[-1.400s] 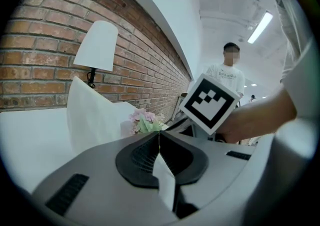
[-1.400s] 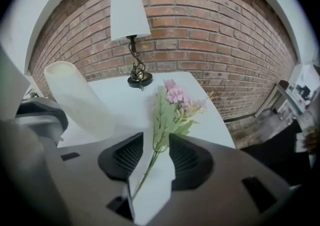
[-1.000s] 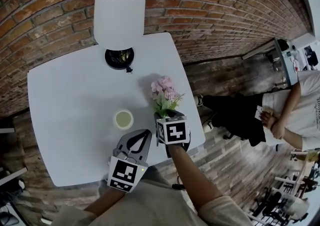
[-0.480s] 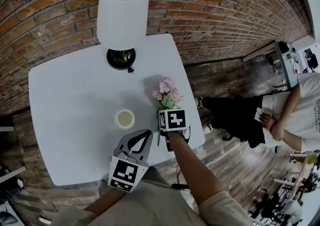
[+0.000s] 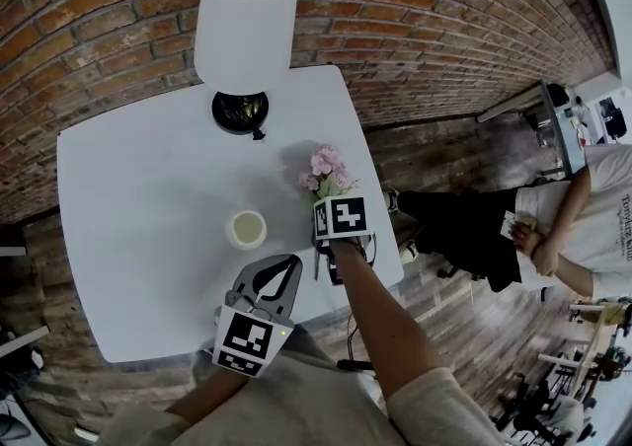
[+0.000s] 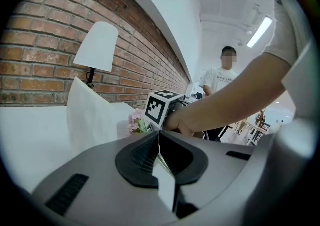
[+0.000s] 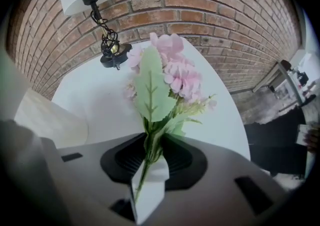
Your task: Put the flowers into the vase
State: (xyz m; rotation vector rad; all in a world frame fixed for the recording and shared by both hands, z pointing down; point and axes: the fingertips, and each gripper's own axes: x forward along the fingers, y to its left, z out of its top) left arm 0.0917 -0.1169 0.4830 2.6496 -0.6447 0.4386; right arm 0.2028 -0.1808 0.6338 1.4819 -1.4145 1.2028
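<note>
A bunch of pink flowers (image 5: 328,168) with green leaves lies on the white table (image 5: 138,237) near its right edge. My right gripper (image 5: 332,209) stands steeply over the stems under its marker cube. Its jaws have just been closing, and the pads now pinch the green stems (image 7: 148,146) of the flowers (image 7: 177,72). A small cream vase (image 5: 246,229) stands upright left of the flowers, also showing as the vase (image 6: 92,112) and the vase (image 7: 47,120). My left gripper (image 5: 284,264) rests at the table's front edge, shut and empty, its pads meeting (image 6: 159,145).
A lamp (image 5: 245,25) with a white shade stands at the back of the table against the brick wall. The table's right edge (image 5: 390,237) runs close by the flowers. A person (image 5: 563,217) is off to the right on the wooden floor.
My right gripper has come down onto the flower stems, its cube now covering the leaves, and its jaws have closed on them. The left gripper has stayed put.
</note>
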